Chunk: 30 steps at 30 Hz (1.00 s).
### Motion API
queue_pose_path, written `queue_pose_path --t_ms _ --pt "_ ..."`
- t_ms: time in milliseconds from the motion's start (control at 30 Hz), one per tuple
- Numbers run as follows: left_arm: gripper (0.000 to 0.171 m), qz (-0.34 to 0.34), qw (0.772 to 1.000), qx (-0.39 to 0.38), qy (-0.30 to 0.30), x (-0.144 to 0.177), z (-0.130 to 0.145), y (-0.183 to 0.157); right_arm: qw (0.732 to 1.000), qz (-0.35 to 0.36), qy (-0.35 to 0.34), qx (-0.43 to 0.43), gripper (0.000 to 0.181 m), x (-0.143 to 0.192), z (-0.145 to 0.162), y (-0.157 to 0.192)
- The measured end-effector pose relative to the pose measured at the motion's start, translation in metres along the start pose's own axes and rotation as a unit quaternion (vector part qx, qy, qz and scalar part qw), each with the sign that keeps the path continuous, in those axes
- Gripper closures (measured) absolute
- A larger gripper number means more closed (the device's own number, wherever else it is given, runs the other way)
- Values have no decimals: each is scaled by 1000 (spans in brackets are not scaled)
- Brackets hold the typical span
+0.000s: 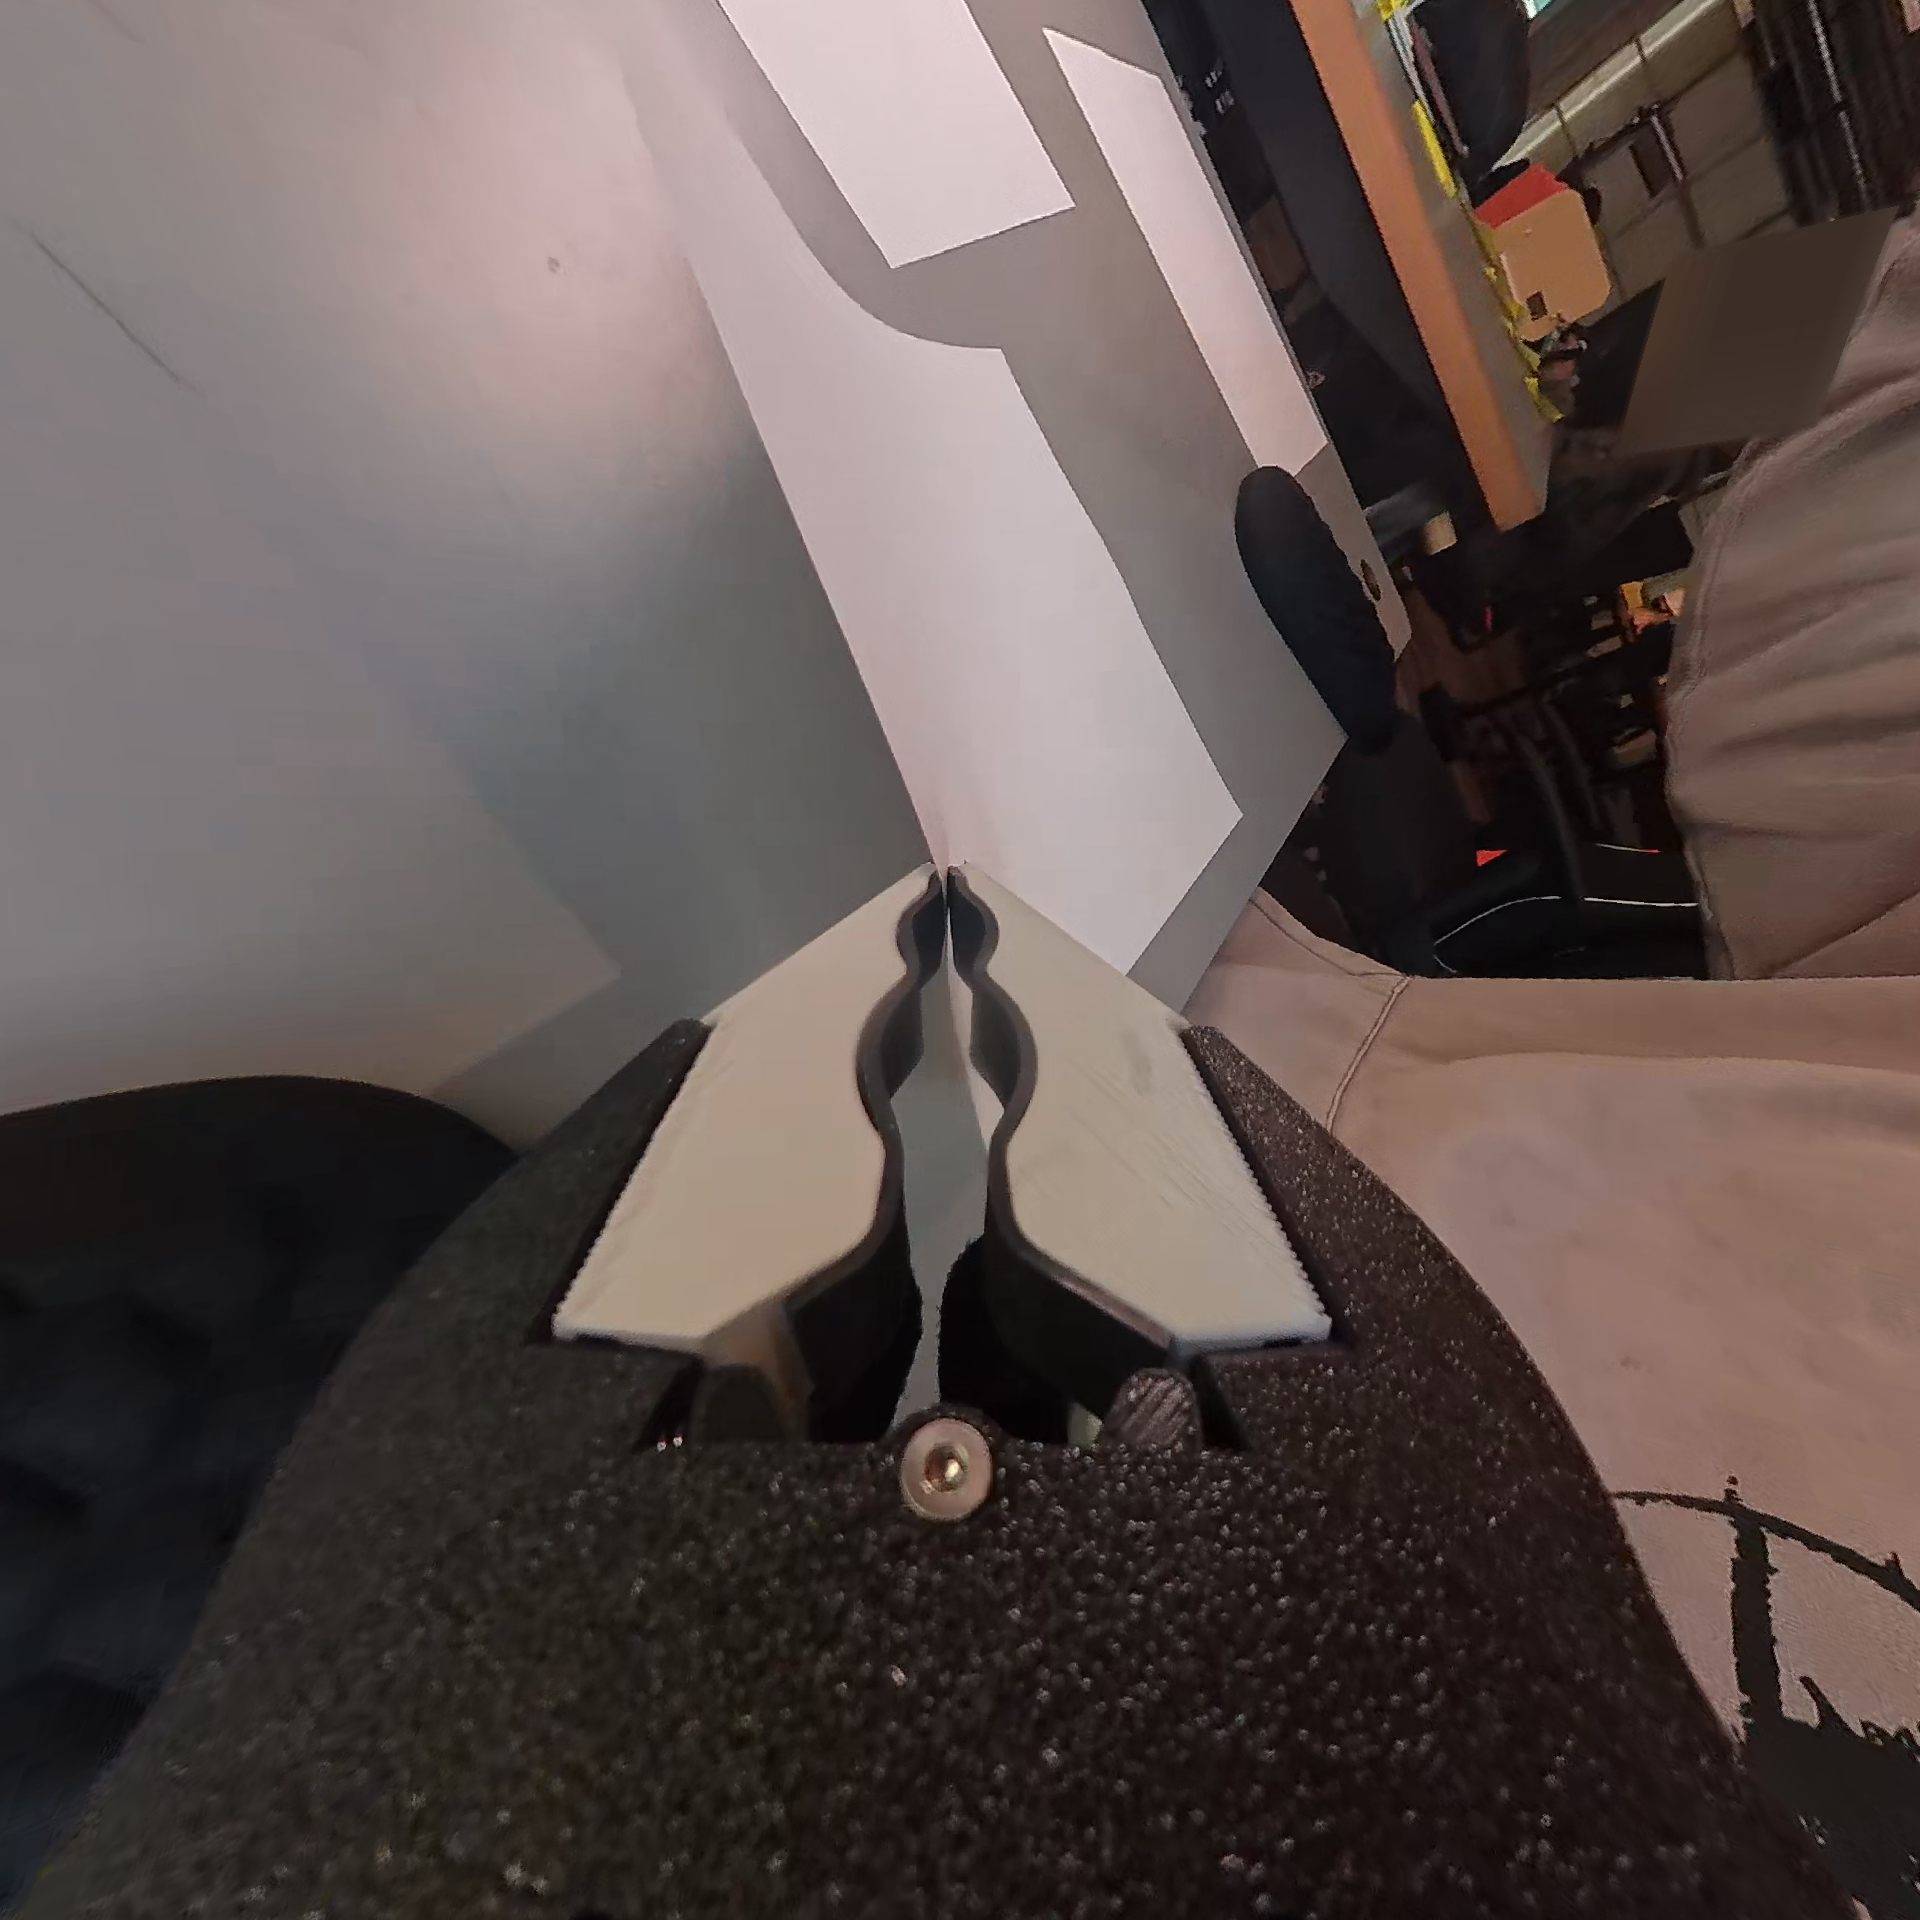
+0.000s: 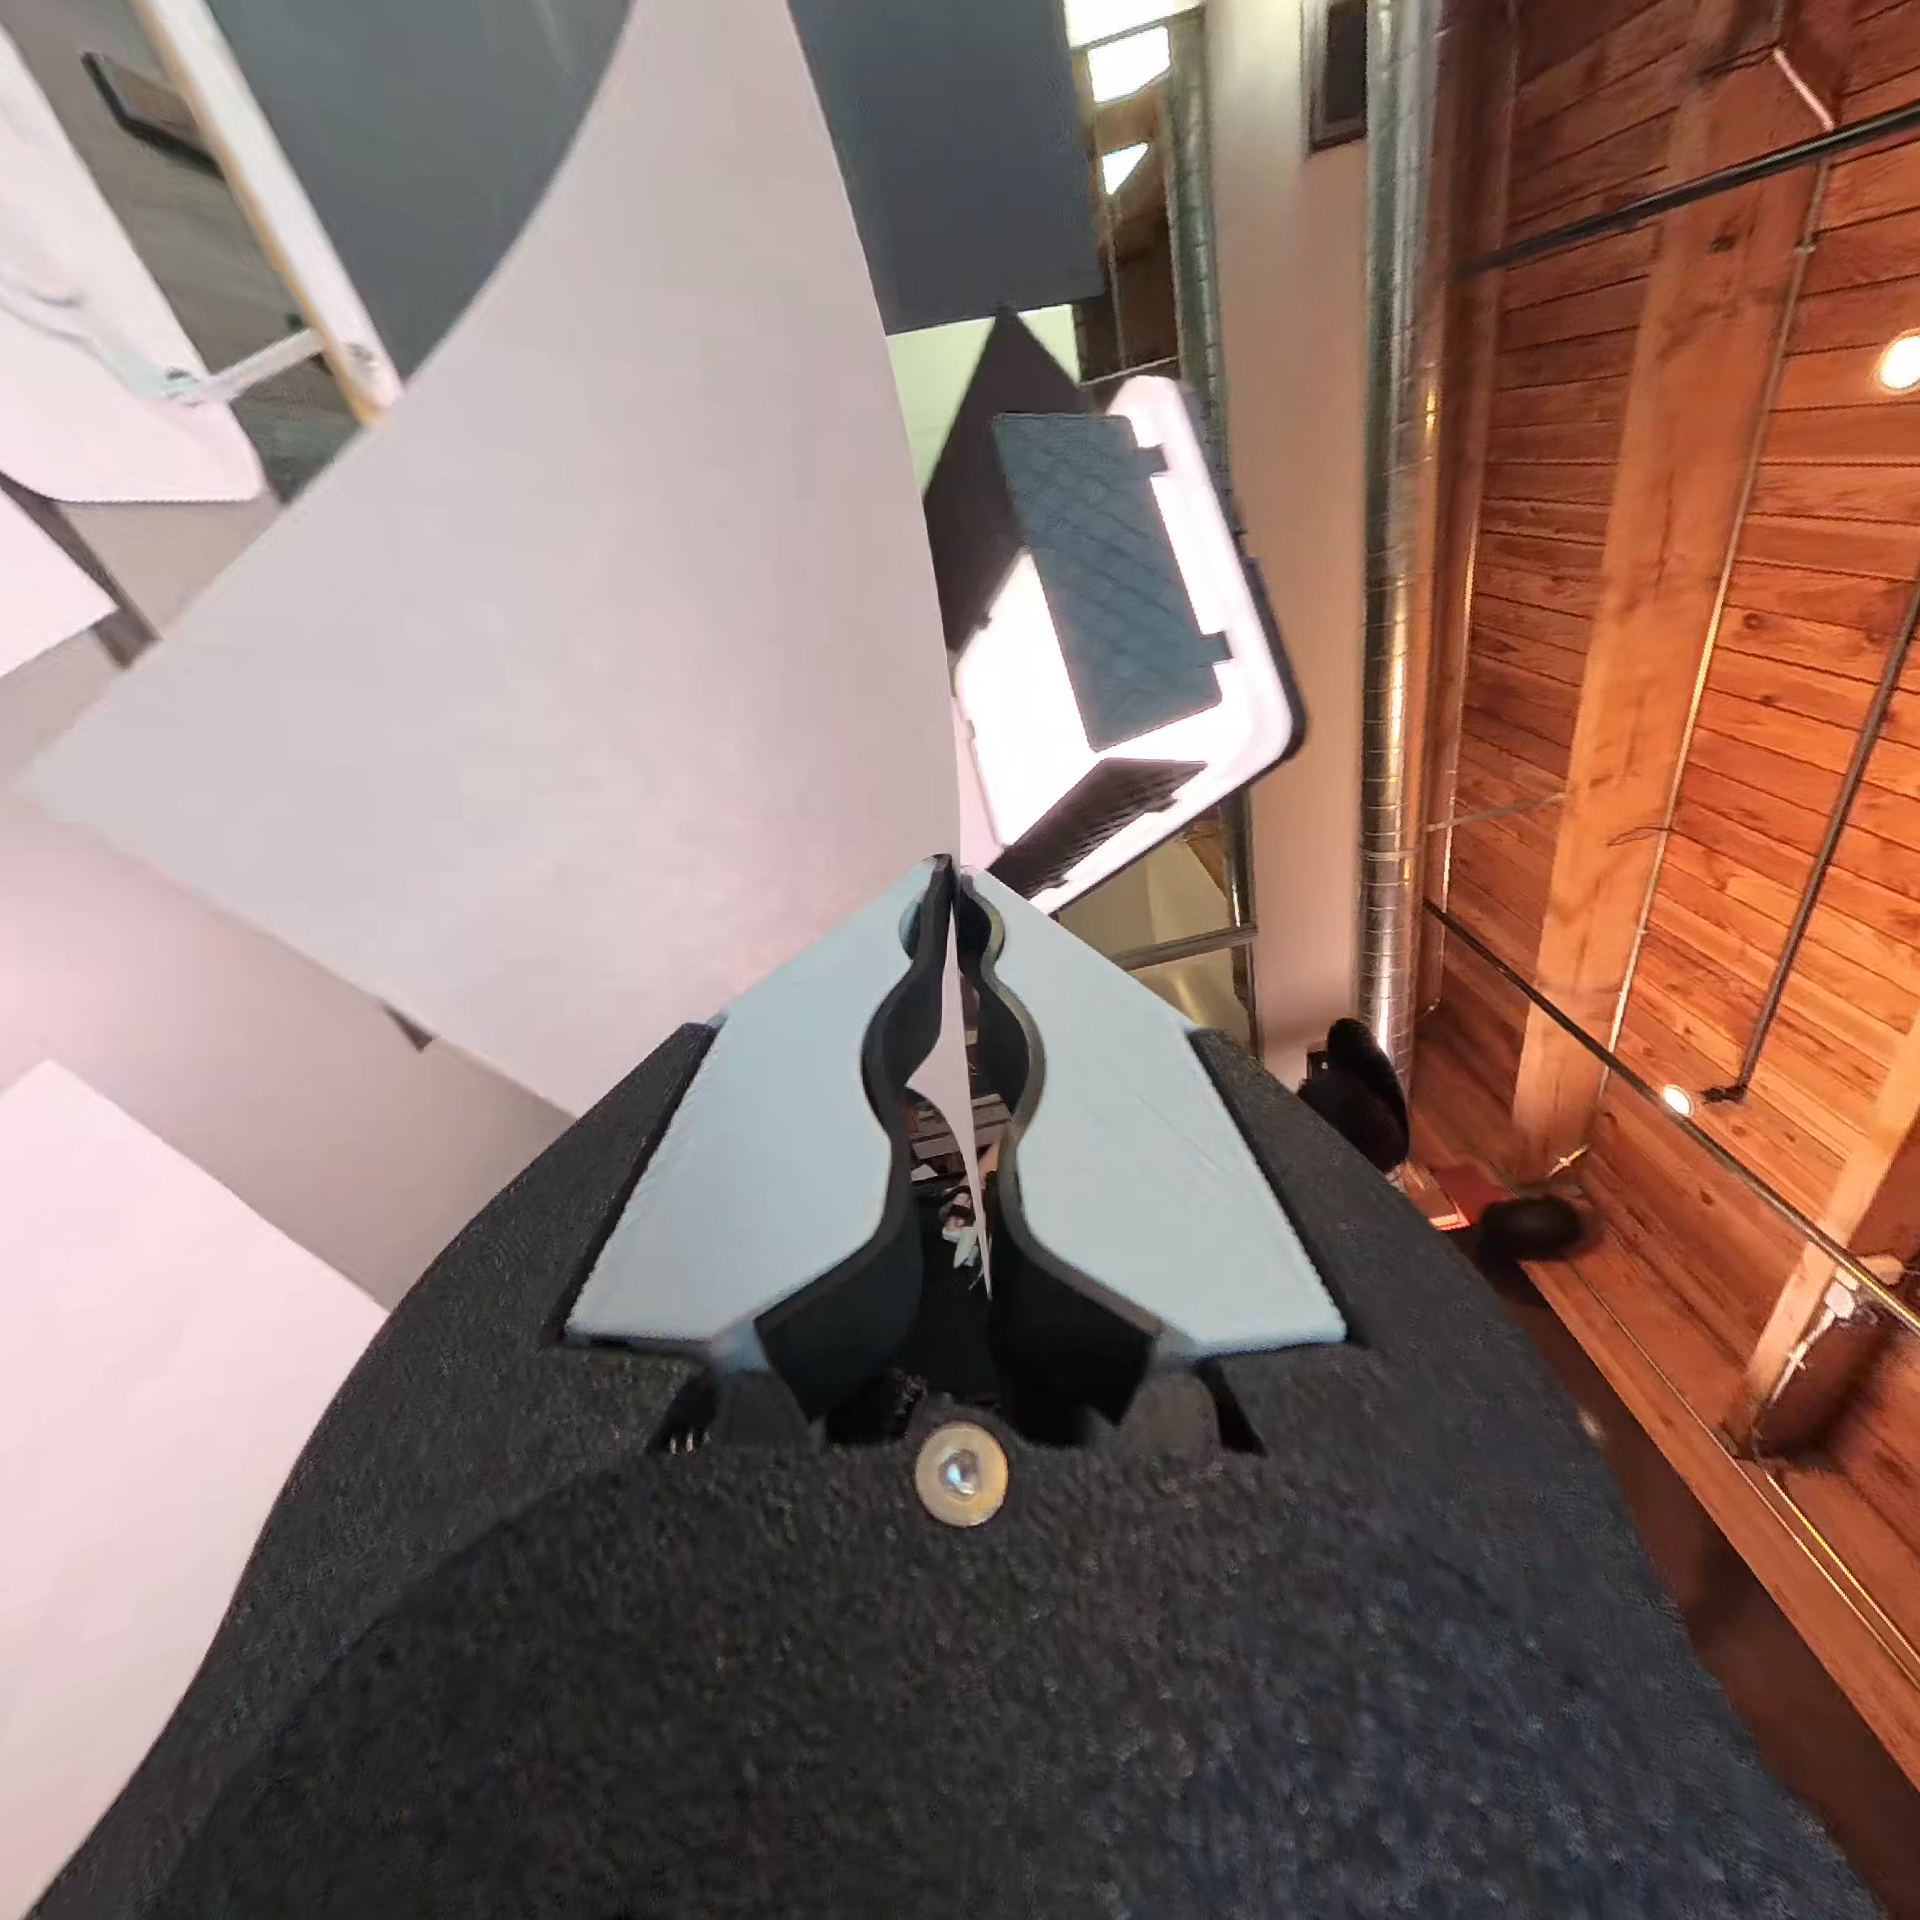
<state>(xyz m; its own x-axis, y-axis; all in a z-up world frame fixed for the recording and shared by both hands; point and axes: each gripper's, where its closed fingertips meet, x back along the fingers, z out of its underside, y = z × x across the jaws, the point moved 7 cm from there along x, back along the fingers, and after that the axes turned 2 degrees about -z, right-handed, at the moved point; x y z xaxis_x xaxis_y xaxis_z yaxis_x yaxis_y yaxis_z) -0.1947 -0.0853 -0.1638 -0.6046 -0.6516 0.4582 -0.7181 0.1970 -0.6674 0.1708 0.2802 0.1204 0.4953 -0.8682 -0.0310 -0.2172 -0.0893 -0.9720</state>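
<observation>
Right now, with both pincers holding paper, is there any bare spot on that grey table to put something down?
In the left wrist view, yes: the grey table lies bare to the left of the lifted white sheet that the left gripper pinches. Right of it, more paper sheets crowd the surface. The right gripper also clamps paper; around it, loose sheets overlap.

Plain white paper (image 2: pixel 540 623); orange-brown, seemingly wooden wall (image 2: pixel 1662 623).

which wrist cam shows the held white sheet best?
Right wrist view: the white sheet curves up broad-face from the right gripper. Left wrist view shows it mostly edge-on, pinched in the left gripper.
</observation>
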Motion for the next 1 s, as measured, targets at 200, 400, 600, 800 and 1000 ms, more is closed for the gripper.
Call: queue_pose_path --t_ms 200,400,600,800,1000 --pt "171 0 1000 16 -21 -12 10 2 985 -165 42 24 181 -24 51 194" --pt "171 -20 999 22 -29 -15 8 2 949 -305 65 43 181 -40 83 295" --pt "171 -21 998 34 -42 -19 8 5 900 -426 17 -89 148 -26 45 276" --pt "171 -13 996 55 -62 -14 5 7 838 -512 -35 -188 159 -49 -74 294" --pt "171 9 994 70 -86 -8 10 -1 810 -530 45 -247 165 -106 -114 345"
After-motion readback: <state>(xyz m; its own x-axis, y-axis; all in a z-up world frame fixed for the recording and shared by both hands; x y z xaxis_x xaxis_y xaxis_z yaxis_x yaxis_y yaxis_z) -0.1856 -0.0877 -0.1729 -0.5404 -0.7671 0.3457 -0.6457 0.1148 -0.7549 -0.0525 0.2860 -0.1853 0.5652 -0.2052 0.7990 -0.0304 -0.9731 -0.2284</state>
